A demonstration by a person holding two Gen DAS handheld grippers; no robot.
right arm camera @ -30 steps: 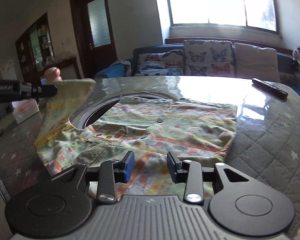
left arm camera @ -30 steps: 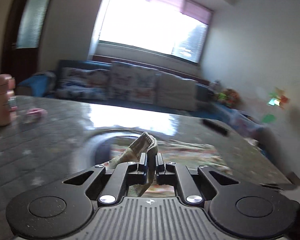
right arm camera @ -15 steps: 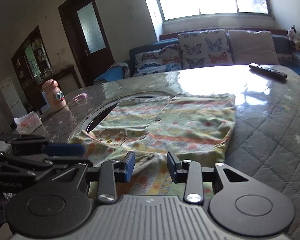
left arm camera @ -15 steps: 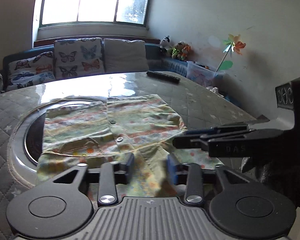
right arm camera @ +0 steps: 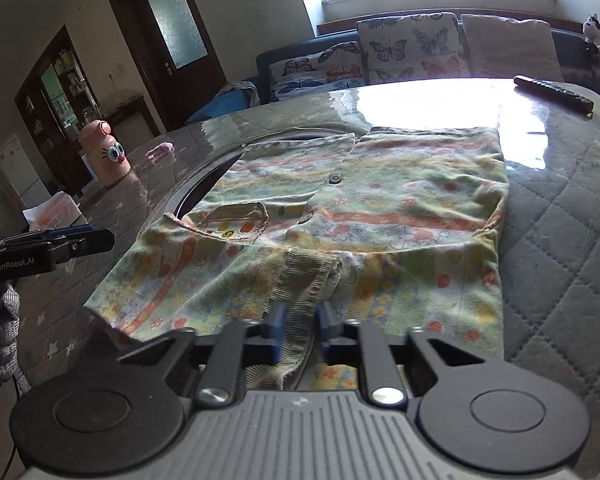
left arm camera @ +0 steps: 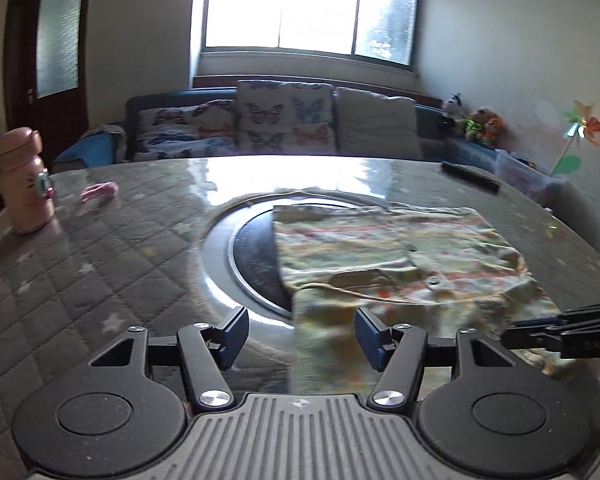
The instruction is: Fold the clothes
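Note:
A small patterned child's garment [right arm camera: 372, 208] with buttons and a chest pocket lies spread on the quilted table, partly over a round inset. It also shows in the left wrist view [left arm camera: 400, 256]. My right gripper [right arm camera: 300, 330] is shut on the ribbed cuff [right arm camera: 300, 280] at the garment's near edge. My left gripper [left arm camera: 300, 334] is open wide at the garment's near left corner, with a strip of cloth [left arm camera: 324, 344] lying between its jaws. The left gripper also shows at the left edge of the right wrist view [right arm camera: 60, 242].
A pink bottle with eyes [right arm camera: 104, 152] and a small pink item [right arm camera: 160, 150] stand at the table's left. A black remote [right arm camera: 552, 92] lies at the far right. The round dark inset [left arm camera: 256, 256] sits under the garment's left part. A sofa with cushions [left arm camera: 284, 124] is behind.
The left gripper let go of the cloth it held a second ago, opened wide and swung back to the garment's near left corner. The right gripper closed on the ribbed cuff.

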